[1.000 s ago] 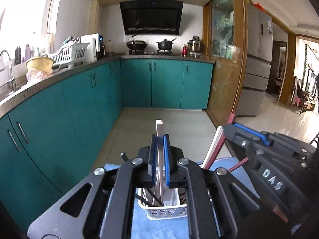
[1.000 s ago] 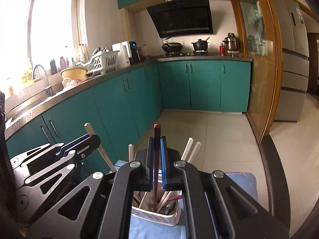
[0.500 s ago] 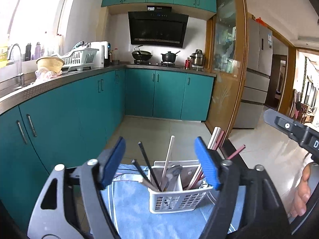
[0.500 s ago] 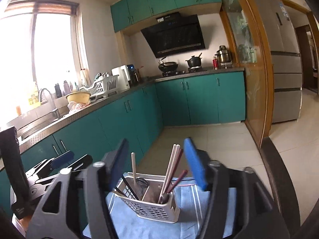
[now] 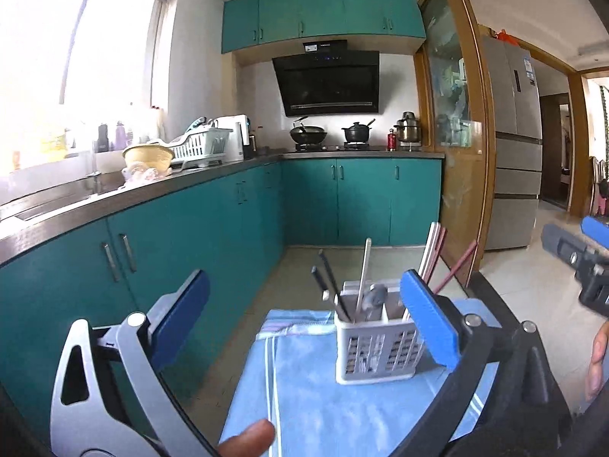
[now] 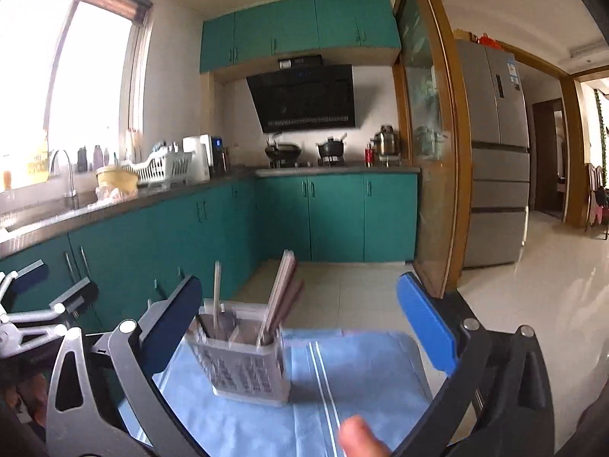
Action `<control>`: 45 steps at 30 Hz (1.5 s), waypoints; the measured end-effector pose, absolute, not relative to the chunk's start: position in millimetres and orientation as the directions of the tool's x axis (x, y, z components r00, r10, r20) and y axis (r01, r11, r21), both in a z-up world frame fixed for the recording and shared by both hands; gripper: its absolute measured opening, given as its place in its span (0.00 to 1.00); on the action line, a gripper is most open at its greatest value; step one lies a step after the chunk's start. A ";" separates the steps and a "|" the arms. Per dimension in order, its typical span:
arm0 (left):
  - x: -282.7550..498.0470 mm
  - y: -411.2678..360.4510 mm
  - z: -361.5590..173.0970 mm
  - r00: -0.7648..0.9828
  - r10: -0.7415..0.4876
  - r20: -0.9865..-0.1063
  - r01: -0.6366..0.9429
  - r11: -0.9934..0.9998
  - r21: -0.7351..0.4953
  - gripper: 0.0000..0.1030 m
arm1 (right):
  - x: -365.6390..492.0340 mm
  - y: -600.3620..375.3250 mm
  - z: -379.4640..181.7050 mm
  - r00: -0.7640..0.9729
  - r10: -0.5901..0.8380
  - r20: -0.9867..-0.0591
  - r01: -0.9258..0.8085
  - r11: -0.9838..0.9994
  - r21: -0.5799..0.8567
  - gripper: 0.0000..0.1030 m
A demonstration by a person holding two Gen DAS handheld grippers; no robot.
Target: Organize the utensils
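A white slotted utensil holder (image 5: 375,346) stands on a blue cloth (image 5: 323,392); it also shows in the right wrist view (image 6: 245,361). It holds black chopsticks (image 5: 329,285), a white chopstick (image 5: 363,274), pink and dark red chopsticks (image 5: 434,251) and a spoon. My left gripper (image 5: 308,320) is open and empty, pulled back from the holder. My right gripper (image 6: 300,323) is open and empty, the holder near its left finger.
Teal cabinets (image 5: 213,236) and a counter with sink, bowl and dish rack run along the left. A stove with pots (image 5: 331,135) is at the back. A fridge (image 5: 514,144) stands right. The other gripper shows at the right edge (image 5: 582,262).
Both grippers were shut on a chopstick over the holder a second ago. They opened, left the chopsticks in the holder, and have drawn back and up.
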State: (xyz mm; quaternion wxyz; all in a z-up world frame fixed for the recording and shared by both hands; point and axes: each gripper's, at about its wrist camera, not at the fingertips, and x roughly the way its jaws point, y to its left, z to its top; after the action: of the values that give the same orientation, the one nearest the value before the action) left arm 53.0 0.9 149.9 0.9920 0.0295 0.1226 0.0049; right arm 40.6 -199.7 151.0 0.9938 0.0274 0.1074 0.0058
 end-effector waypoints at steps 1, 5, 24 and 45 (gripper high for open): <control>47.3 1.5 146.6 0.970 0.019 -0.243 -0.004 0.998 0.061 0.96 | 34.5 -200.6 143.1 0.974 0.011 -0.228 0.002 0.998 0.057 0.97; 16.5 -1.4 127.3 0.968 0.022 -0.248 -0.005 0.998 0.069 0.96 | 6.2 -199.8 117.1 0.966 0.016 -0.257 0.003 0.997 0.072 0.97; -73.9 2.6 91.1 0.965 -0.011 -0.261 0.030 0.997 0.068 0.96 | -82.5 -179.9 69.4 0.964 -0.060 -0.259 0.056 0.998 -0.020 0.97; -84.1 -3.4 95.9 0.967 -0.022 -0.255 0.044 0.996 0.082 0.96 | -92.5 -173.6 73.8 0.967 -0.059 -0.247 0.052 0.998 -0.032 0.97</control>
State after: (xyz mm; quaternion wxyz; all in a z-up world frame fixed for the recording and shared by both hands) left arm -84.1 -3.4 95.9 0.9907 0.0436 0.1281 -0.0168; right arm -92.5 -173.6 73.8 0.9917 -0.0128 0.1248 -0.0280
